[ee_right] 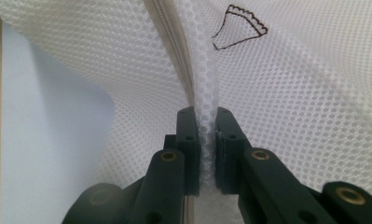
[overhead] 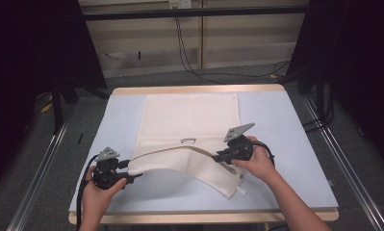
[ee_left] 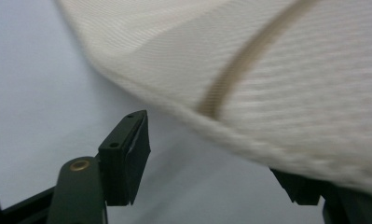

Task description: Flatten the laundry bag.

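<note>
High view, one item: cloth [overhead: 189,122], white mesh with a beige edge band, lying flat on the table [overhead: 295,144] along its far half; the near edge is lifted and folded over toward the middle.

Right gripper [overhead: 217,156]: jaws pinched tight on a fold of the mesh at the band, as the right gripper view confirms [ee_right: 204,140]. Small dark mark [ee_right: 239,28] on the mesh just beyond the grip.

Left gripper [overhead: 137,175]: at the cloth's near left corner; in the left gripper view [ee_left: 211,163] its jaws stand apart, the cloth draped over one jaw, nothing pressed between them.

Handling note, as a judgement: keep the right grip firm and level; bring the left jaws around the band before closing, so both corners travel together. Lift little, pull evenly, or the fold will skew.
</note>
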The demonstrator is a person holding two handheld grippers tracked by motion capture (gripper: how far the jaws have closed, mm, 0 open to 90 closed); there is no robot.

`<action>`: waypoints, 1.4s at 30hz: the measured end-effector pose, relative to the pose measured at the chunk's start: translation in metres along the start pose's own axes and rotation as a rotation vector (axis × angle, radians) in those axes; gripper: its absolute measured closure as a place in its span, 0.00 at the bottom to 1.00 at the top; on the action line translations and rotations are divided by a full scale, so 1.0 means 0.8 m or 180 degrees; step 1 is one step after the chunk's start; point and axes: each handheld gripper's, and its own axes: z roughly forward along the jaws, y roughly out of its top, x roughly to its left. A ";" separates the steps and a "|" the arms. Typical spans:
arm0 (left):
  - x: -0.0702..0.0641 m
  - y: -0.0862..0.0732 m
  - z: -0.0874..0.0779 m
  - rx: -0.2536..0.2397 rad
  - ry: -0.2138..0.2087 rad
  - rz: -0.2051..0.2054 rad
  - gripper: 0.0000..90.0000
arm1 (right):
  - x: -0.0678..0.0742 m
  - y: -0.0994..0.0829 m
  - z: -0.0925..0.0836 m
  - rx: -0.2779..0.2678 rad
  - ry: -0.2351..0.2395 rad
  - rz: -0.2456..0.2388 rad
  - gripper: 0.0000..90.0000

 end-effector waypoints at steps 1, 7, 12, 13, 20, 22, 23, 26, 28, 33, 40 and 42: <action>0.002 0.000 0.000 -0.0011 0.0014 -0.0008 0.36 | -0.001 -0.002 -0.002 -0.0020 0.0033 0.0028 0.90; 0.014 0.004 0.002 -0.0005 0.0122 0.0015 0.35 | -0.006 -0.010 -0.018 -0.0273 -0.0067 0.0228 0.65; 0.026 0.006 0.005 -0.0021 0.0094 -0.0038 0.35 | -0.013 -0.018 -0.036 -0.0477 -0.0102 0.0412 0.52; 0.029 0.006 0.006 -0.0035 0.0083 -0.0059 0.35 | -0.015 -0.021 -0.039 -0.0497 -0.0153 0.0447 0.51; 0.042 0.007 0.005 -0.0036 0.0056 -0.0130 0.35 | -0.019 -0.040 -0.049 -0.0632 -0.0443 0.0747 0.54; 0.044 0.009 0.005 -0.0032 0.0107 -0.0095 0.35 | -0.019 -0.044 -0.045 -0.0547 -0.0466 0.0758 0.55; 0.046 0.009 0.005 0.0006 0.0126 -0.0043 0.35 | -0.019 -0.046 -0.042 -0.0500 -0.0484 0.0775 0.55; 0.049 0.008 0.005 -0.0006 0.0096 -0.0080 0.34 | -0.019 -0.051 -0.034 -0.0405 -0.0503 0.0692 0.63; 0.053 0.006 0.003 0.0012 0.0095 -0.0072 0.33 | -0.019 -0.052 -0.027 -0.0244 -0.0526 0.0585 0.81; 0.064 0.000 -0.006 -0.0029 0.0203 -0.0167 0.33 | -0.019 -0.057 -0.017 0.0022 -0.0507 0.0485 1.00; 0.062 0.002 -0.010 -0.0075 0.0231 -0.0194 0.31 | -0.026 -0.057 -0.018 0.0093 -0.0681 0.0541 1.00; 0.056 0.004 -0.004 -0.0024 0.0175 -0.0153 0.31 | -0.025 -0.059 -0.019 0.0041 -0.0687 0.0535 0.99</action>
